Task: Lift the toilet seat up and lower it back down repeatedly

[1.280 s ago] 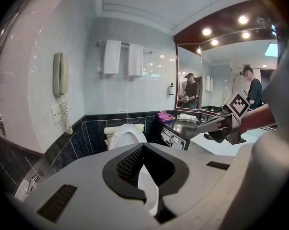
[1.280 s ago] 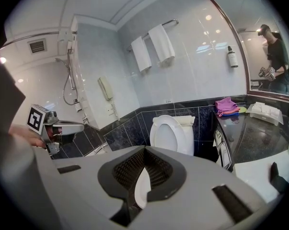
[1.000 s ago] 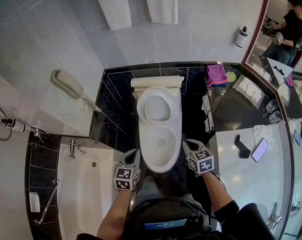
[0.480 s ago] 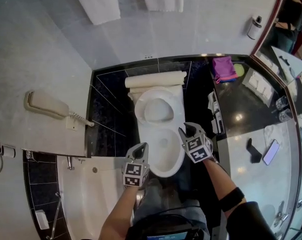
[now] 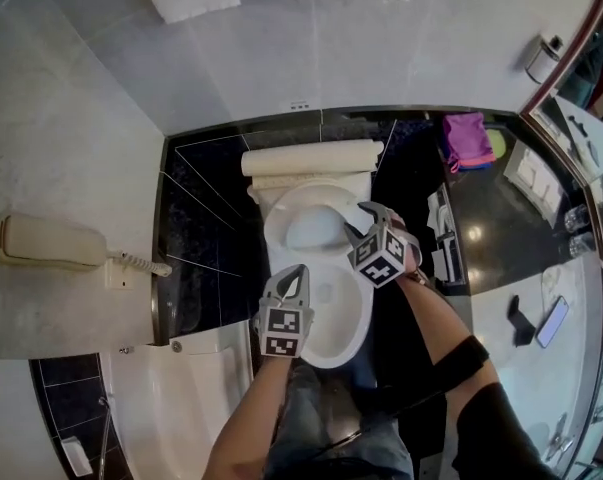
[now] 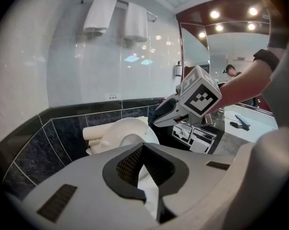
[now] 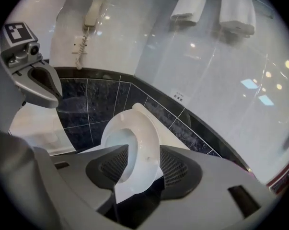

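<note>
The right claw [image 5: 359,220] is on the move. A second ago it sat beside the front of the toilet bowl [image 5: 353,318]; now it is up at the raised toilet seat [image 7: 146,143], and its jaws have just been opening, so they stand spread wide. In the right gripper view the seat's right rim runs straight up between the two pads. There seems to be a sliver of daylight on either side, though from this angle it is hard to be sure neither pad brushes the plastic. The seat itself is upright, leaning back toward the cream cistern [image 5: 311,158] against the black tiled ledge, just as it stood in the earlier pictures. So the lift half of this cycle looks done and the lowering half is being set up. The left claw [image 5: 297,270] has come forward too, over the bowl's left edge. Its jaws are pressed together on nothing and it is well short of the seat, so it looks like a passenger for now. From here the call is simple: close on that rim, then bring the seat down under control instead of letting it drop onto the bowl.
</note>
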`<move>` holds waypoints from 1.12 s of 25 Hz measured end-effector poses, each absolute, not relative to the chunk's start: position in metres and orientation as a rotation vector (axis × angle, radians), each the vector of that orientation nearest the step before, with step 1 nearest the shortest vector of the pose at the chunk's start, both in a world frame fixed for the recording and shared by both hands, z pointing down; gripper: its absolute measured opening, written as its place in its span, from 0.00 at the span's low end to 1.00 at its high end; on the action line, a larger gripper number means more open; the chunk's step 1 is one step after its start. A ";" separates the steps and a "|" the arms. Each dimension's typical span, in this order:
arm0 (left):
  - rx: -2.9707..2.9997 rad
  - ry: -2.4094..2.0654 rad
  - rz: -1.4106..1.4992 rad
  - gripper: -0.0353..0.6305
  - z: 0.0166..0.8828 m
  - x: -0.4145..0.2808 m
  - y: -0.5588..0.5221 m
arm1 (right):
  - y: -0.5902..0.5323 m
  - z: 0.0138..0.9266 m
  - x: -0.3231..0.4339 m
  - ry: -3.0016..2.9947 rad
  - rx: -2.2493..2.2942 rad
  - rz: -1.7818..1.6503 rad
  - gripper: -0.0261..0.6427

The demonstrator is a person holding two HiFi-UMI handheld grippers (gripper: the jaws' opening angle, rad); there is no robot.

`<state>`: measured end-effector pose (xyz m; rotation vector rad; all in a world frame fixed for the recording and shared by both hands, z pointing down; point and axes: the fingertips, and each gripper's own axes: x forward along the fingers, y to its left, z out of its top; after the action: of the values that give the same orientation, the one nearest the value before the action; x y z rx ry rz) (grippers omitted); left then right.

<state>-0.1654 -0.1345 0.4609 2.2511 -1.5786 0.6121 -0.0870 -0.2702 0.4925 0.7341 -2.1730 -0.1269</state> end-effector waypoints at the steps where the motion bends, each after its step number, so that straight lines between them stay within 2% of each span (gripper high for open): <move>1: 2.247 -1.578 0.610 0.05 0.467 -0.166 -0.141 | -0.280 0.498 -0.091 -2.164 0.734 -0.131 0.38; 10: 2.231 -1.559 0.608 0.05 0.500 -0.179 -0.169 | -0.333 0.530 -0.119 -2.110 0.708 -0.219 0.37; 13: 2.224 -1.555 0.604 0.05 0.504 -0.185 -0.169 | -0.345 0.535 -0.127 -2.099 0.705 -0.227 0.31; 16: 2.213 -1.558 0.608 0.05 0.508 -0.193 -0.168 | -0.352 0.541 -0.130 -2.068 0.701 -0.245 0.19; 28: 2.158 -1.527 0.630 0.05 0.532 -0.195 -0.143 | -0.332 0.534 -0.125 -2.030 0.687 -0.327 0.18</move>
<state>-0.1949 -0.1426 0.5324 2.1580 -1.5271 0.6303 -0.1254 -0.3323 0.5338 0.6871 -2.0296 -0.3269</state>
